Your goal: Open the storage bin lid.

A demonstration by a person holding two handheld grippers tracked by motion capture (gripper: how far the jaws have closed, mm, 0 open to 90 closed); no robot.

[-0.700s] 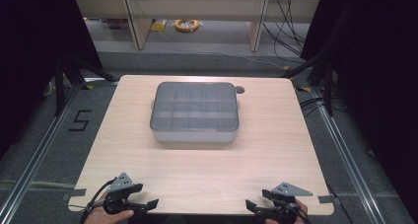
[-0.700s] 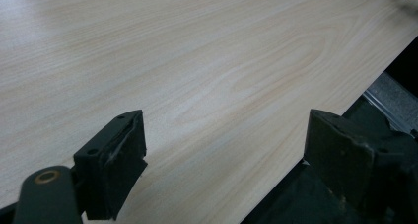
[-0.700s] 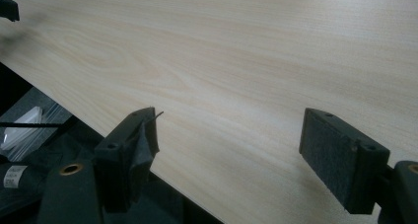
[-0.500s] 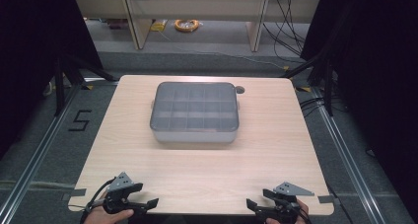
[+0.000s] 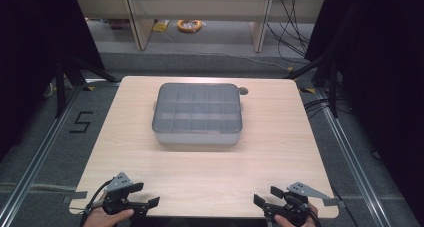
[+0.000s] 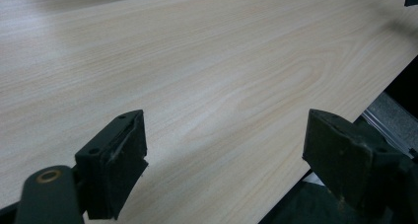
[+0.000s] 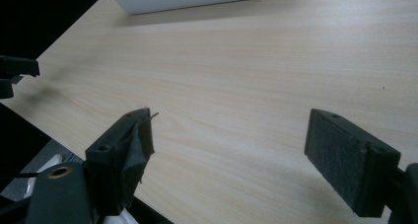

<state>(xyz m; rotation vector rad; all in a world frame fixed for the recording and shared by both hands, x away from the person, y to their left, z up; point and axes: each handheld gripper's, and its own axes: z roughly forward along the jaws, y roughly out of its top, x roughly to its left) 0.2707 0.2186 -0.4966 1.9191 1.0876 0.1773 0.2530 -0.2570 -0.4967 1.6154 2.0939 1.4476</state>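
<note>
A grey compartment box [image 5: 198,114] is seen lying flat, lid shut, on the wooden table [image 5: 200,172], towards its far half. The left gripper [image 5: 150,203] and the right gripper [image 5: 261,202] are held at the table's near edge, well apart from the box, jaws spread wide with nothing between them.

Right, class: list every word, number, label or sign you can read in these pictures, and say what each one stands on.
"5": black tape figure on the grey floor, left of the table.
The grey compartment box carries no readable label.
The left gripper and right gripper show no readable print.
Nothing else is readable; things on the far shelf are too small to tell.
</note>
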